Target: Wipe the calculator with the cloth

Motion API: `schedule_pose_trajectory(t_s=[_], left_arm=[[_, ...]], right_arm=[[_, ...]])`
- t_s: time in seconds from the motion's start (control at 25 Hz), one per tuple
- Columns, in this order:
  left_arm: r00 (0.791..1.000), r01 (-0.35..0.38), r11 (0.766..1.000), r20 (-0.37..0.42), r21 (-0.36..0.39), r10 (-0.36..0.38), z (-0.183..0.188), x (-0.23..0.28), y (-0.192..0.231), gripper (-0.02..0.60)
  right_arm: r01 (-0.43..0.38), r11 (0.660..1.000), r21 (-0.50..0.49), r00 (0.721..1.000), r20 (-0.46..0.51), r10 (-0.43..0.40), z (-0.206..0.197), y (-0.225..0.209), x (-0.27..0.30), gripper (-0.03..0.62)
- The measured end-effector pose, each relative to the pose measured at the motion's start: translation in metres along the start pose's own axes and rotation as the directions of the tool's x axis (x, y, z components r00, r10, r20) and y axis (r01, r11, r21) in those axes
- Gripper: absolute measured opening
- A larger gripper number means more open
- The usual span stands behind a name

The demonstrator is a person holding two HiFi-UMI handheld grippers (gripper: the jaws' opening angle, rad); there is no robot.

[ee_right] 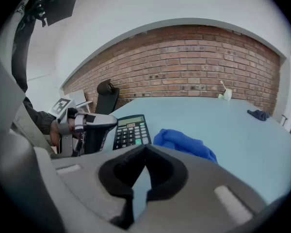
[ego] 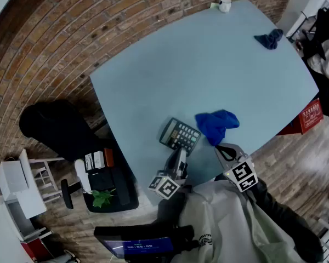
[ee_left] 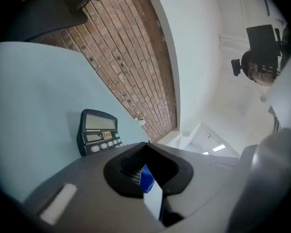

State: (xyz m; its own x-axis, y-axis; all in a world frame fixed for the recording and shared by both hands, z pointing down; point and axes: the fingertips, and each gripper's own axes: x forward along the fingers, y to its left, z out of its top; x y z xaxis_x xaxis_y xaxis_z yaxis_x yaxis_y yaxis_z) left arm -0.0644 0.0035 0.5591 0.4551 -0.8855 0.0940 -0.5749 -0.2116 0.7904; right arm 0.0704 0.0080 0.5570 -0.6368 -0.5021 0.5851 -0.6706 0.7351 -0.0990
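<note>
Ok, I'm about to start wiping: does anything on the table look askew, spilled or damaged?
Nothing looks spilled or damaged. The calculator lies at a slant to the near edge of the table, and the blue cloth beside it is crumpled in a heap.

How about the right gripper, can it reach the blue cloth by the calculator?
Probably yes. The right gripper points toward the blue cloth from close by, and nothing lies between them. The calculator lies to one side. The gripper's shut jaws must open first.
</note>
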Motion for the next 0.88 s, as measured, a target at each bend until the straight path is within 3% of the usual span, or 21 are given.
schedule_pose_trajectory(t_s=[0.4,0.6,0.8,0.88], left_arm=[[1.000,0.023,0.999,0.003,0.024,-0.023,-0.010,0.007,-0.004,-0.002],[0.999,0.002,0.999,0.036,0.033,-0.004,-0.002,0.002,-0.001,-0.002],[0.996,-0.061,0.994,0.067,0.093,0.055,0.016,-0.007,0.006,0.002],[0.991,-0.110,0.983,0.090,0.147,0.098,0.029,-0.013,0.014,0.048]], right_arm=[[-0.005,1.000,-0.010,1.000,0.021,0.005,0.000,-0.008,-0.007,0.002],[-0.058,0.998,-0.033,0.998,0.032,0.060,0.005,-0.002,0.001,0.002],[-0.048,0.998,-0.030,0.998,0.045,0.049,0.006,-0.010,0.013,0.008],[-0.027,0.999,-0.038,0.999,0.035,0.028,0.005,-0.020,0.018,0.036]])
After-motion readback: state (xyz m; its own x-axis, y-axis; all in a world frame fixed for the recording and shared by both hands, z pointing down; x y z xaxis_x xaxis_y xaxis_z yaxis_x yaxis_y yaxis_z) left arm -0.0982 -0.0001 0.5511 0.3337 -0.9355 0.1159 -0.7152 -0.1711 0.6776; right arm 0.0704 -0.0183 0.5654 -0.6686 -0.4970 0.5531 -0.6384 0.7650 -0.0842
